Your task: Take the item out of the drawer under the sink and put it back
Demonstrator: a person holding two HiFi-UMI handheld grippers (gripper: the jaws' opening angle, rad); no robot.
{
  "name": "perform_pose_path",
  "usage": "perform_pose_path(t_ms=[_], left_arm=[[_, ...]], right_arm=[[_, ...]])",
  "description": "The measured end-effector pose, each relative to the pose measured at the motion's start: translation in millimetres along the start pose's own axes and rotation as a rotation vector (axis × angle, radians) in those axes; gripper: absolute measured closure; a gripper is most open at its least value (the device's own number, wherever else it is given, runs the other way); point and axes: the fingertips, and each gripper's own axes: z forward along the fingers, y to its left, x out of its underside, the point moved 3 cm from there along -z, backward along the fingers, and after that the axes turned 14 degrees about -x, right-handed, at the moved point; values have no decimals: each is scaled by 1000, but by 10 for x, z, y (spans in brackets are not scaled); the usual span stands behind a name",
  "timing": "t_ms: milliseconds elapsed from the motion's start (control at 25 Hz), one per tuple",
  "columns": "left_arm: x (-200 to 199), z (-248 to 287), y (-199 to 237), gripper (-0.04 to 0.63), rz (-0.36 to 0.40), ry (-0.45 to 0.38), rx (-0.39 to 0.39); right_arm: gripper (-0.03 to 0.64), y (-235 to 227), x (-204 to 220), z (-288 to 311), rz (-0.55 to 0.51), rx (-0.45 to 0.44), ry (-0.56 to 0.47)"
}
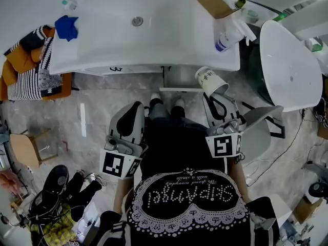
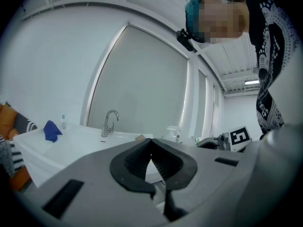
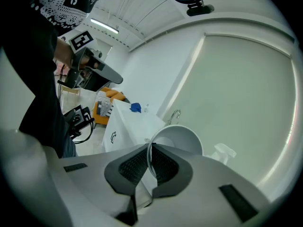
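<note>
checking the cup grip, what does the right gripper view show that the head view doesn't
Only the right gripper view: the right gripper shut on the rim of the paper cup, and the cup's white inside. Only the head view: print on the cup's outside, the sink drain. Both: the cup, the blue cloth, the left gripper.

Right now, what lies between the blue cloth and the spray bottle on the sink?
In the head view, the bare basin with its drain lies between the blue cloth and the spray bottle.
</note>
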Motion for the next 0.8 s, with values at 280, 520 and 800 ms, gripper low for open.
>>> perform_pose_path(t_ms=[280,520,800], left_arm=[[-20,-11,34,591,-15,-4,-8],[25,48,-236,591,-50,-8,62],[66,93,-372,591,-57,-1,139]], right_arm=[[592,5,4,144,-50,-28,33],[591,34,54,167,-91,-44,70],[591,16,61,201,-97,-36,95]])
